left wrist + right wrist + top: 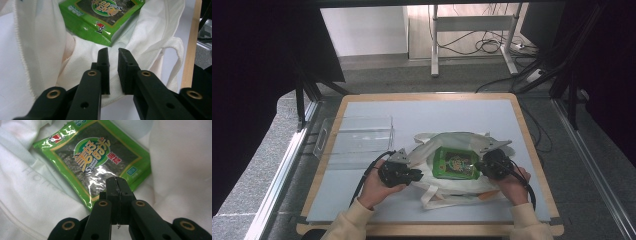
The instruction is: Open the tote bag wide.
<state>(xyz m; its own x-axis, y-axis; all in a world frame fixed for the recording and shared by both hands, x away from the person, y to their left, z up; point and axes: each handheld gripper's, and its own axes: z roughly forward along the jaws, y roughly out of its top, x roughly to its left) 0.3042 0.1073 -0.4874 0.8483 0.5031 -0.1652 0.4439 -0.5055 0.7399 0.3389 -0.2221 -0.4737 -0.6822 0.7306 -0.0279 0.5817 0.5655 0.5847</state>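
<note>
From above, the green snack packet [455,163] lies on the white cloth bag [452,187], between both grippers. The left gripper [113,53] stands slightly parted, gripping nothing, just short of the packet. The right gripper [117,182] is clenched empty over the packet's edge; pushing might crumple it.

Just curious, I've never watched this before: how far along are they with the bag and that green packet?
The green snack packet already lies in the white cloth bag's mouth. The right gripper is shut at the packet's edge; the left gripper stands slightly open over the cloth. Probably left: pushing the packet fully inside.
</note>
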